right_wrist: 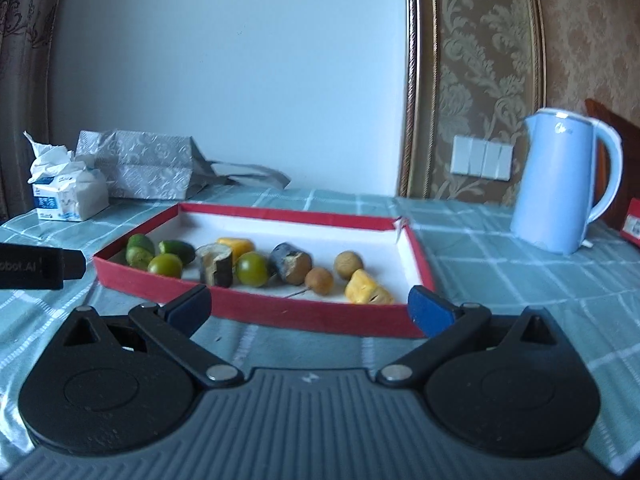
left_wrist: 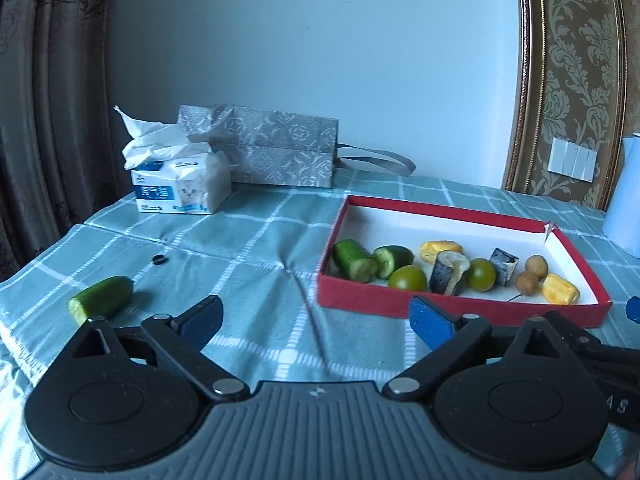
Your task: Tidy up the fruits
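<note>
A red box with a white inside (left_wrist: 400, 300) (right_wrist: 280, 312) lies on the checked cloth. It holds several pieces: cucumber chunks (left_wrist: 354, 260), green tomatoes (left_wrist: 407, 278) (right_wrist: 251, 269), dark sugarcane bits (left_wrist: 448, 272) (right_wrist: 290, 266), yellow corn pieces (left_wrist: 560, 289) (right_wrist: 366, 289) and brown longans (left_wrist: 527, 281) (right_wrist: 319, 280). One cucumber piece (left_wrist: 100, 298) lies loose on the cloth, left of the box, just beyond my left gripper's left finger. My left gripper (left_wrist: 316, 316) is open and empty. My right gripper (right_wrist: 310, 306) is open and empty at the box's near wall.
A tissue pack (left_wrist: 180, 188) (right_wrist: 68, 196) and a grey patterned bag (left_wrist: 276, 148) (right_wrist: 140, 164) stand at the back left. A light blue kettle (right_wrist: 560, 176) stands at the right. A small dark ring (left_wrist: 159, 259) lies on the cloth. The left gripper's body (right_wrist: 36, 266) shows at the left edge.
</note>
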A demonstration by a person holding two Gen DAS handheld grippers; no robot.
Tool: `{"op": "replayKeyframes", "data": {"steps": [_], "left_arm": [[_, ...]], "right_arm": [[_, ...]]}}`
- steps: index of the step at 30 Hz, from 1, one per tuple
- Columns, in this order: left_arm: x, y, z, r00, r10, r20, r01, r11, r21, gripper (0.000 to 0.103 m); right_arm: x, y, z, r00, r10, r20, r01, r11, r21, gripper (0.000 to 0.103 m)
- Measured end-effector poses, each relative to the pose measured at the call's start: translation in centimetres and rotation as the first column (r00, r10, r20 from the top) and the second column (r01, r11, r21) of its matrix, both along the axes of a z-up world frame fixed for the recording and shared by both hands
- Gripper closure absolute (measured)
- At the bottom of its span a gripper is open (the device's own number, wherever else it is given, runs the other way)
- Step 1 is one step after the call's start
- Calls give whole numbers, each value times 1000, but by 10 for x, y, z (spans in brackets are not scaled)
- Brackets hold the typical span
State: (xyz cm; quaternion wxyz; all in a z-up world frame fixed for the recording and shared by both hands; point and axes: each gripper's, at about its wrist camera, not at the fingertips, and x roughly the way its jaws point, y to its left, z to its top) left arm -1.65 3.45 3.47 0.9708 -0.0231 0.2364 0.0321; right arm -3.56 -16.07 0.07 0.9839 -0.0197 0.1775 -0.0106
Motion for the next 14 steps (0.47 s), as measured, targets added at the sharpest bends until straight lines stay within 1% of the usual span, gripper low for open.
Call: {"op": "replayKeyframes", "data": {"steps": [4,7,10,14], "left_arm": [[-5,6,0,1000,-8,0,8,1000,-20,3],[-8,9,-1,1000,-23,3,23,999,-25,0],[-8,9,-2,1000,-20,-8,20,1000,-15,0],[-5,11,-5,1000,-11,-21,11,1000,-22,0]], "right_arm": [[-1,2,0,1000,-12,7,11,999,30,0],[0,5,-1,1000,-28,5,28,1000,8,0],[2,6,-2,1000,-21,-1,21,1000,5,0],[3,5,-3,1000,-21,-8,21,1000,7,0]]}}
